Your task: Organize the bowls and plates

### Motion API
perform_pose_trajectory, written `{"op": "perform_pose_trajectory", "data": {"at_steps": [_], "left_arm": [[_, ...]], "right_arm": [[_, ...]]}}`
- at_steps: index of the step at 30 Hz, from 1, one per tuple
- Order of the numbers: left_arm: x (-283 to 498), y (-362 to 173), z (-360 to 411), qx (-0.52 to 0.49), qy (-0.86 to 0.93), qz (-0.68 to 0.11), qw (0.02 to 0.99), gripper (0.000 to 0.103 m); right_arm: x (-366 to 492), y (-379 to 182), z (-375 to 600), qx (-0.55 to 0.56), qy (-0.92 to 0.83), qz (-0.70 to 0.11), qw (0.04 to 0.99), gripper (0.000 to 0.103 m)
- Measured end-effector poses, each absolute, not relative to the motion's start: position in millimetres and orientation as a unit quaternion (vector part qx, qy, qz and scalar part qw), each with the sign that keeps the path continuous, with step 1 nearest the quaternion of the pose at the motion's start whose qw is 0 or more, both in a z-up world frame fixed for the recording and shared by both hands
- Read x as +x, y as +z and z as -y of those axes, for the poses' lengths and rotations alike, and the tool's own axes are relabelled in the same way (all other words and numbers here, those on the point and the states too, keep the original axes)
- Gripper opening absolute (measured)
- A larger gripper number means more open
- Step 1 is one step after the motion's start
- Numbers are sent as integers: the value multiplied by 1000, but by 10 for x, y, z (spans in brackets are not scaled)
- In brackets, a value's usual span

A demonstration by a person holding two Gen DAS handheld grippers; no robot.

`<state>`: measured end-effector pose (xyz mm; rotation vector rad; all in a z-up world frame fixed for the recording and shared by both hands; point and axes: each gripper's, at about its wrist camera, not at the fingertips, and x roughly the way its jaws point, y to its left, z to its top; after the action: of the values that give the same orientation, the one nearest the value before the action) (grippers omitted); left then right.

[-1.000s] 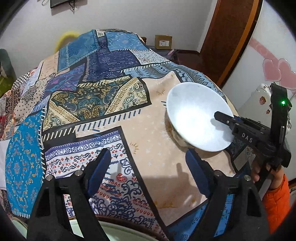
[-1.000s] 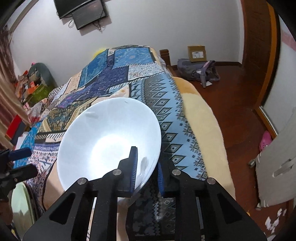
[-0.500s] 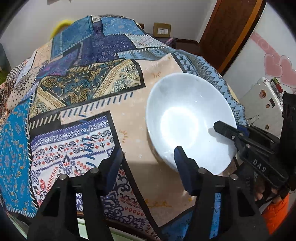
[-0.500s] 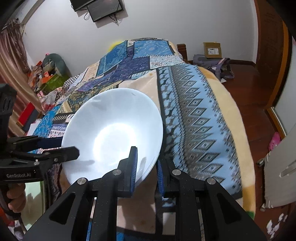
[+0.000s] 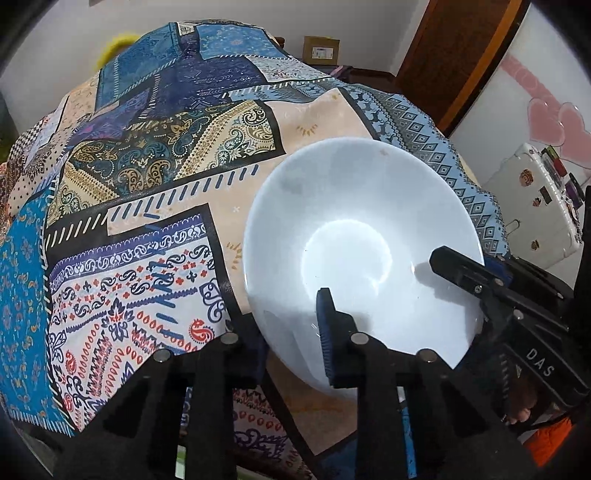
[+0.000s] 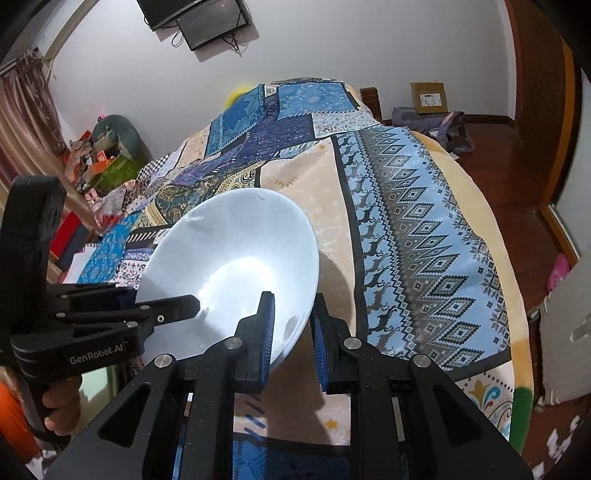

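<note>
Grip comes first: the right hand-held gripper (image 6: 291,339) is clamped on the near rim of the white bowl (image 6: 236,266), one blue pad inside the wall and the other outside, so the thin edge is pinched and the bowl hangs tilted, its mouth turned toward the camera. From the bowl's other side the left hand-held gripper (image 5: 288,332) is closing on the rim nearest it; one finger lies inside the bowl against the wall and the other sits under it, so the rim is between them, though whether both pads already press on it cannot be told for sure. A two-sided hold like this looks meant to steady a wide, shallow dish that a single edge pinch would let swing, or to pass it from one hand to the other. The bowl itself is held just over the patchwork bedspread (image 5: 155,192), near the foot end of the bed; whether its base touches the cloth is hidden by the bowl. Beyond it the bed runs back to a white wall with a mounted screen (image 6: 207,22), and a cardboard box (image 6: 428,96) sits on the wooden floor (image 6: 517,192) to the right. No plates or other bowls can be made out for certain here, so the sorting seems to be at an early or middle step.
</note>
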<state>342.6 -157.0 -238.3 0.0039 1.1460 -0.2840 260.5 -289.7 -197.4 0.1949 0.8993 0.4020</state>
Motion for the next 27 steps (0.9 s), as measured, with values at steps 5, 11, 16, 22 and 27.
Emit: {"op": "perform_pose_trajectory", "data": {"at_steps": [5, 11, 16, 22, 27], "left_arm": [[3292, -2312, 1562, 9, -135, -534, 834, 24], [3067, -2137, 1483, 2, -140, -524, 840, 24], [2881, -1937, 1398, -4, -136, -511, 849, 24], [2649, -1635, 1285, -8, -128, -489, 863, 24], [2449, -1423, 1174, -13, -121, -473, 873, 24]], "right_arm": [[2492, -1866, 2872, 90, 191, -423, 881, 17], [2334, -1723, 2819, 88, 197, -413, 885, 17], [2187, -1573, 2740, 84, 203, -400, 890, 17], [2027, -1394, 2635, 85, 211, -384, 895, 18], [1881, -1242, 2533, 86, 220, -368, 899, 18]]}}
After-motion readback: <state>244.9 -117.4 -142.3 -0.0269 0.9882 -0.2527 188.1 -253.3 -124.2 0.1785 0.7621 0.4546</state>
